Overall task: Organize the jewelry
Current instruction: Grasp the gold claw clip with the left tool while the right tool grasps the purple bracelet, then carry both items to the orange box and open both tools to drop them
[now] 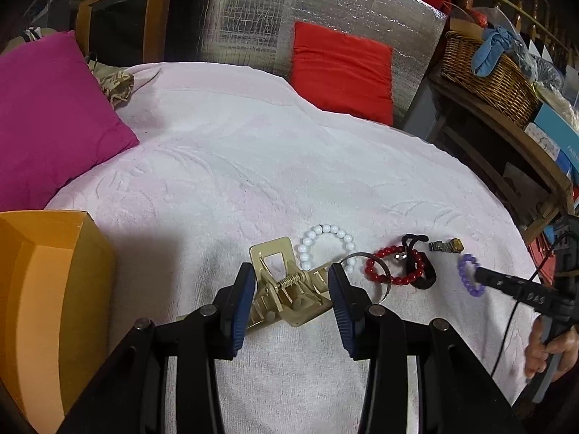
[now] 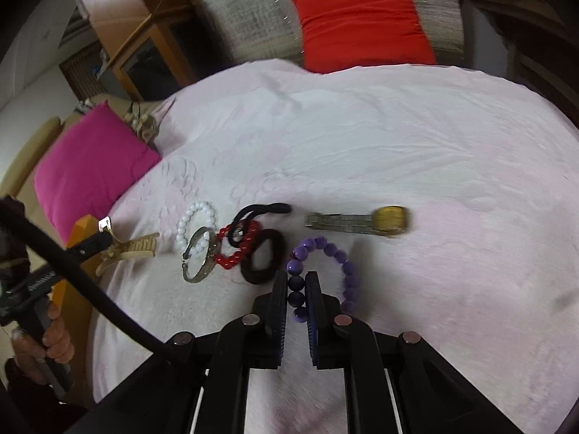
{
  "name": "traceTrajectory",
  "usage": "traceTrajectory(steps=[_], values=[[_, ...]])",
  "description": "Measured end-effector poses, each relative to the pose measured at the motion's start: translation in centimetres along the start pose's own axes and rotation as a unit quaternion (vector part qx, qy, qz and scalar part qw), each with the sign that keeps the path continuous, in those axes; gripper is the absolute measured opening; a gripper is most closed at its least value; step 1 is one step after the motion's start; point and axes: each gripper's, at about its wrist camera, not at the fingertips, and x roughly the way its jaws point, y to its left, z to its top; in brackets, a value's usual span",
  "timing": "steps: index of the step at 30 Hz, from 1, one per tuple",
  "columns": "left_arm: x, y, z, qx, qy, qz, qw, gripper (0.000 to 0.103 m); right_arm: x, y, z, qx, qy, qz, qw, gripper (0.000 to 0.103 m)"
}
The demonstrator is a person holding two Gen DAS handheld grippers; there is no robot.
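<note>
Covering most of both views, a pale pink towel [image 1: 253, 166] spreads under everything. In the left wrist view a magenta cushion [image 1: 50, 123] fills the upper left, a red cushion [image 1: 343, 68] leans against silver foil sheeting [image 1: 325, 3] at top centre, a wicker basket [image 1: 488, 72] sits on a wooden shelf at upper right, and an orange box [image 1: 47, 300] stands at the left edge.

The left gripper [image 1: 291, 285] occupies the bottom centre of its view, its blue-padded fingers spread wide on either side of a gold hair claw clip [image 1: 286, 289] lying on the towel; whether the pads touch the clip is hard to tell.

The right gripper [image 2: 297, 289] sits at the bottom centre of its own view, its fingers drawn close together with the near beads of a purple bead bracelet [image 2: 325, 253] pinched between them, the rest of the loop curving up and to the right on the towel.

Left of the purple loop in the right wrist view lie a black hair tie [image 2: 262, 256], a red bead bracelet [image 2: 239, 249], a silver bangle [image 2: 202, 256] and a white bead bracelet [image 2: 197, 224], overlapping in a cluster. A gold wristwatch [image 2: 362, 220] lies apart, above and to the right of the purple beads, blurred.
</note>
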Motion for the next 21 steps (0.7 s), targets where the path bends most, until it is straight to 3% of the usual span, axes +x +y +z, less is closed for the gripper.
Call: traceTrajectory(steps=[5,11,21], values=[[0.1,-0.5,0.0,0.008,0.000,0.007,0.9999,0.043,-0.9,-2.5,-0.5,0.033,0.027,0.000,0.999,0.011],[0.1,-0.7,0.0,0.014,-0.004,0.010,0.9998,0.043,-0.9,-1.7,-0.5,0.015,0.027,0.007,1.000,0.011],[-2.9,-1.1,0.0,0.012,-0.031,-0.001,0.9995,0.043,-2.6,0.5,-0.2,0.021,-0.006,0.089,0.996,0.011]])
